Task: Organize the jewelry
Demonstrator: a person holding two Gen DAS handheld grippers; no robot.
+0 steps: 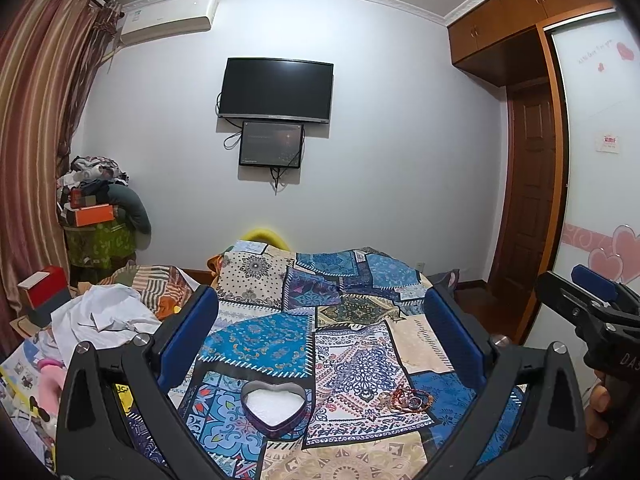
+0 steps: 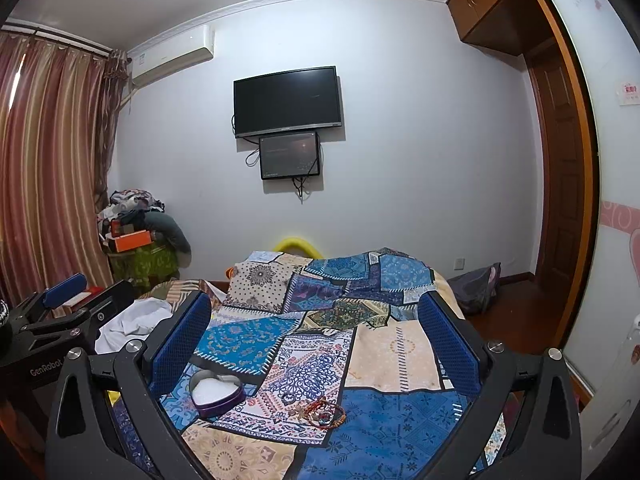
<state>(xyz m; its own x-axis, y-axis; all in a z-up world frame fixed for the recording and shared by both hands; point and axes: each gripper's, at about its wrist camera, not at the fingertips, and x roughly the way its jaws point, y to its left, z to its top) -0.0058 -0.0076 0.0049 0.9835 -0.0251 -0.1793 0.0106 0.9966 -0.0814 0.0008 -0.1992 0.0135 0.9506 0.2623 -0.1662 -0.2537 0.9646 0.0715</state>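
White lining showed bare in the heart tin (image 1: 273, 404) near the bed's (image 2: 392, 360) near edge, the beads (image 2: 325, 412) lay heaped beside it, and both claws, left (image 1: 320, 344) and right (image 2: 316, 344), hung wide open, empty: nothing sorted yet.

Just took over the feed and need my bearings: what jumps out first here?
The patchwork bedspread fills the middle of both views, loud in blue and cream. On its near end sit an open heart-shaped tin with white lining and, to its right, a small heap of beaded bracelets. Both tools, left and right, are open above the bed, holding nothing.
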